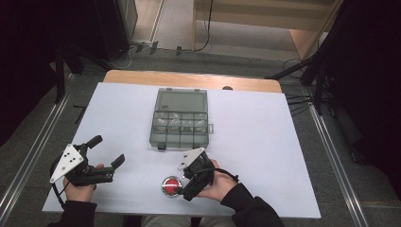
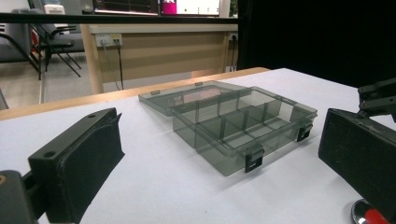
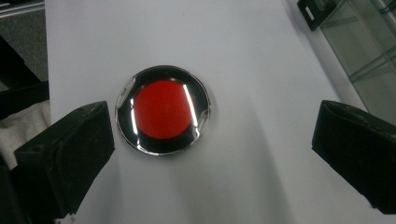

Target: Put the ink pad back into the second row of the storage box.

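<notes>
The red disc (image 1: 171,186) with its shiny metal rim lies flat on the white table (image 1: 265,142), near the person's edge, and the right gripper (image 1: 188,188) is clearly the nearer tool: in the high view it sits just beside the disc, on the disc's right, with the hand tipped so that the gripper points down and leftward at it. In the right gripper view the disc (image 3: 162,110) lies between the two black jaws but well off centre, close to the jaw at the left of that view and well apart from the other, so the grip would need to shift toward the disc before closing. The jaws stand wide apart and hold nothing. The disc is round, so it has no long axis to line up with; any closing direction should serve as well. How high the jaws hang above the table is hard to judge from these views, though they seem close to it. The left gripper (image 1: 109,152) rests farther off at the table's left, aimed toward the open grey compartment box (image 1: 180,118) at the middle of the table, its jaws likewise spread and empty. That box (image 2: 238,123) lies with its lid folded back flat, and its compartments look empty.
</notes>
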A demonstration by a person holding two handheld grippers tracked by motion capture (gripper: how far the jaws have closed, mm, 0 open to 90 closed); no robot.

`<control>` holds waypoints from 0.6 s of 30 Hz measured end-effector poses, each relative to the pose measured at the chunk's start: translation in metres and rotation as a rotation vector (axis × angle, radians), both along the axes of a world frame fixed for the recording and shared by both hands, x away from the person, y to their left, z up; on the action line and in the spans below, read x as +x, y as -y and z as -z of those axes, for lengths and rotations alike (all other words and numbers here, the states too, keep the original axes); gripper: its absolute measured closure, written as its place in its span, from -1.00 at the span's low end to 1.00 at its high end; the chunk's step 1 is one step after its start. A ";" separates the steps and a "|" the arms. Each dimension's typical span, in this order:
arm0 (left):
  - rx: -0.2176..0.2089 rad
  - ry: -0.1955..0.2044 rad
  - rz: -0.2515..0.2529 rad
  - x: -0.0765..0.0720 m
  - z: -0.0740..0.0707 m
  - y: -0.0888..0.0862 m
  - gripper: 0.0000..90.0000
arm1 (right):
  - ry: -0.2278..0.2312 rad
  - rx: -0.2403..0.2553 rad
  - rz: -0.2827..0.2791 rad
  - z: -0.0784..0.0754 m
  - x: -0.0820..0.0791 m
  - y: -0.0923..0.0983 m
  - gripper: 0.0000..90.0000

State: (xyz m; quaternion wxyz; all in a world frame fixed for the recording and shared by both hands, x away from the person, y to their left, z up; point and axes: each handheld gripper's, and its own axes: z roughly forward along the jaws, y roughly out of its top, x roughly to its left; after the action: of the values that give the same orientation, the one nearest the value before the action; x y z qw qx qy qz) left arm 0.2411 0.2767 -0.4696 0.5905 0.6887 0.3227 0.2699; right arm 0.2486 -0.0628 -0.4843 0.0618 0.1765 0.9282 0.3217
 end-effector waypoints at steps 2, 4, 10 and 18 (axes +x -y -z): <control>-0.001 0.002 0.001 0.000 0.000 0.000 -1.00 | -0.002 0.003 -0.007 0.001 0.000 -0.003 -1.00; 0.000 0.002 0.002 0.000 0.000 0.000 -1.00 | -0.007 0.001 -0.011 0.002 -0.001 -0.006 -1.00; 0.001 0.001 0.002 0.000 0.000 0.000 -1.00 | -0.011 0.002 -0.032 0.006 -0.002 -0.015 -1.00; -0.003 -0.001 -0.001 0.000 0.000 0.000 -1.00 | -0.012 -0.007 -0.062 0.011 -0.004 -0.024 -0.86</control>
State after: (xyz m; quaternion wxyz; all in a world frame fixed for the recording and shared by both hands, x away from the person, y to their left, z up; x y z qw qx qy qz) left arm 0.2410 0.2767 -0.4697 0.5914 0.6878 0.3235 0.2694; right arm 0.2443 -0.0390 -0.4953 0.0467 0.1496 0.9347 0.3190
